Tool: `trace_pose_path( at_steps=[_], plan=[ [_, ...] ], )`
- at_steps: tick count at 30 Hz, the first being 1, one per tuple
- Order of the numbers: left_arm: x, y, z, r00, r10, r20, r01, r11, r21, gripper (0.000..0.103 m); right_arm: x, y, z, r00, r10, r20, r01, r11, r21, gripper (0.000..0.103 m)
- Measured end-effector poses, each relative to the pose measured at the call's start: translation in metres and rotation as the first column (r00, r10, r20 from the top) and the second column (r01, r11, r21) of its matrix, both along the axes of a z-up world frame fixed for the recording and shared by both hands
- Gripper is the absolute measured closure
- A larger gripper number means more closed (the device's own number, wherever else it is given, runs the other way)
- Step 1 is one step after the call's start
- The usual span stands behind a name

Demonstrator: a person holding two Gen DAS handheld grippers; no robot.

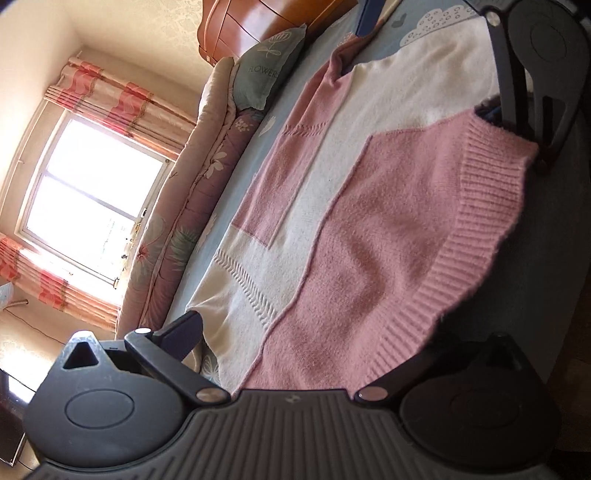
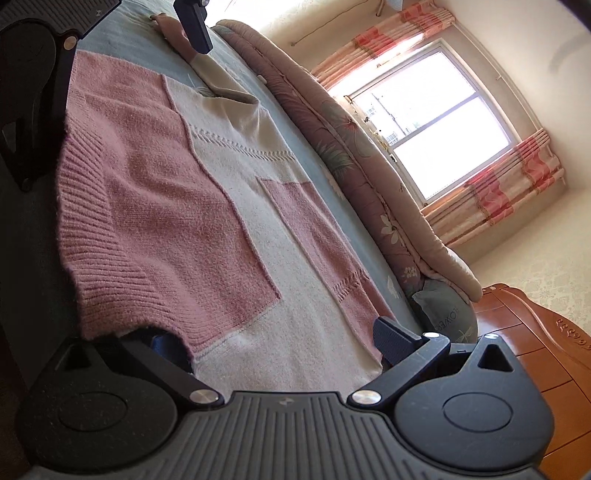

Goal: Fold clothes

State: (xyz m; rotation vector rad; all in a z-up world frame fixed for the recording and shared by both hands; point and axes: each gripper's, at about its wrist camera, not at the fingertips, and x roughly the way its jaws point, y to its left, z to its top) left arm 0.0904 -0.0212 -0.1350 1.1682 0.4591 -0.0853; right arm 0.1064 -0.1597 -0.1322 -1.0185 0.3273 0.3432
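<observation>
A pink and cream knit sweater (image 1: pixel 362 206) lies flat on the blue bed sheet (image 1: pixel 236 173), its ribbed hem at the bed's near edge. My left gripper (image 1: pixel 332 343) is open wide at one hem corner, one finger (image 1: pixel 181 332) over the cream side, the other hidden under the pink hem. The right gripper shows at the far hem corner (image 1: pixel 517 92). In the right wrist view the sweater (image 2: pixel 207 206) fills the middle. My right gripper (image 2: pixel 280 343) is open wide, the sweater's edge between its fingers. The left gripper (image 2: pixel 192 22) shows at the top.
A rolled floral quilt (image 1: pixel 177 221) runs along the bed's far side, with a grey-green pillow (image 1: pixel 266 70) at its end. A wooden headboard (image 2: pixel 535 332) stands behind the pillow. A bright window (image 2: pixel 436 118) with pink curtains is beyond.
</observation>
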Motion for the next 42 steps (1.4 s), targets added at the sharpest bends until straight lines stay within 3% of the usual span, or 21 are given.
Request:
trace_pose_path(
  at_steps=[6, 10, 12, 15, 20, 24, 25, 26, 27, 28, 29, 31, 34, 36, 37, 42],
  plan=[
    [0.001, -0.003, -0.001, 1.000, -0.013, -0.006, 0.013, 1.000, 0.021, 0.001, -0.007, -0.047, -0.001, 0.995, -0.096, -0.001, 0.095, 0.992, -0.084, 0.000],
    [0.002, -0.006, -0.002, 1.000, -0.022, -0.009, 0.022, 0.999, 0.035, 0.001, -0.002, -0.049, -0.003, 0.994, -0.107, 0.006, 0.108, 0.992, -0.058, 0.000],
    [0.002, -0.017, 0.000, 0.996, -0.081, -0.021, 0.082, 0.996, 0.032, 0.001, 0.002, -0.039, -0.004, 0.996, -0.094, 0.013, 0.094, 0.995, -0.041, 0.000],
    [-0.002, -0.019, -0.005, 0.991, -0.130, -0.027, 0.132, 0.985, 0.108, 0.001, 0.000, -0.033, -0.003, 0.999, -0.044, 0.008, 0.044, 0.997, -0.058, 0.000],
    [-0.005, 0.015, -0.015, 0.988, -0.149, -0.048, 0.156, 0.949, 0.273, 0.001, -0.005, -0.045, -0.004, 1.000, -0.022, 0.017, 0.024, 0.991, -0.129, 0.000],
    [0.004, 0.027, -0.012, 0.978, -0.182, -0.102, 0.204, 0.941, 0.270, 0.002, -0.004, -0.040, -0.004, 1.000, -0.007, 0.019, 0.010, 0.986, -0.164, 0.000],
    [0.005, 0.028, -0.011, 0.976, -0.188, -0.114, 0.212, 0.942, 0.261, 0.006, -0.004, -0.036, -0.005, 1.000, -0.001, 0.022, 0.005, 0.985, -0.172, 0.000],
    [0.004, 0.028, -0.011, 0.972, -0.193, -0.130, 0.221, 0.942, 0.254, 0.017, -0.004, -0.034, -0.005, 1.000, 0.006, 0.020, -0.003, 0.985, -0.175, 0.002],
    [0.003, 0.028, -0.014, 0.968, -0.197, -0.155, 0.232, 0.938, 0.259, 0.028, -0.005, -0.033, -0.005, 1.000, 0.012, 0.013, -0.009, 0.984, -0.175, 0.005],
    [0.001, 0.028, -0.017, 0.963, -0.200, -0.182, 0.244, 0.933, 0.266, 0.051, -0.006, -0.032, -0.005, 1.000, 0.015, 0.008, -0.013, 0.984, -0.176, 0.006],
    [-0.001, 0.028, -0.020, 0.960, -0.206, -0.189, 0.252, 0.930, 0.266, 0.065, -0.008, -0.032, -0.006, 1.000, 0.018, 0.004, -0.017, 0.984, -0.177, 0.010],
    [-0.005, 0.028, -0.026, 0.959, -0.210, -0.188, 0.255, 0.932, 0.258, 0.076, -0.012, -0.031, -0.007, 1.000, 0.024, -0.003, -0.024, 0.984, -0.178, 0.017],
    [-0.005, 0.026, -0.029, 0.963, -0.181, -0.202, 0.222, 0.954, 0.203, 0.100, -0.019, -0.030, -0.011, 0.998, 0.043, -0.035, -0.049, 0.981, -0.188, 0.044],
    [-0.007, 0.024, -0.030, 0.963, -0.180, -0.200, 0.223, 0.949, 0.223, 0.100, -0.022, -0.028, -0.014, 0.996, 0.058, -0.069, -0.071, 0.977, -0.203, 0.088],
    [-0.007, 0.023, -0.029, 0.961, -0.182, -0.207, 0.229, 0.946, 0.228, 0.100, -0.023, -0.028, -0.015, 0.994, 0.066, -0.085, -0.083, 0.974, -0.210, 0.095],
    [-0.012, 0.025, -0.009, 0.961, -0.187, -0.202, 0.229, 0.951, 0.207, 0.100, -0.022, -0.034, -0.004, 0.988, 0.082, -0.130, -0.110, 0.968, -0.225, 0.095]
  ],
)
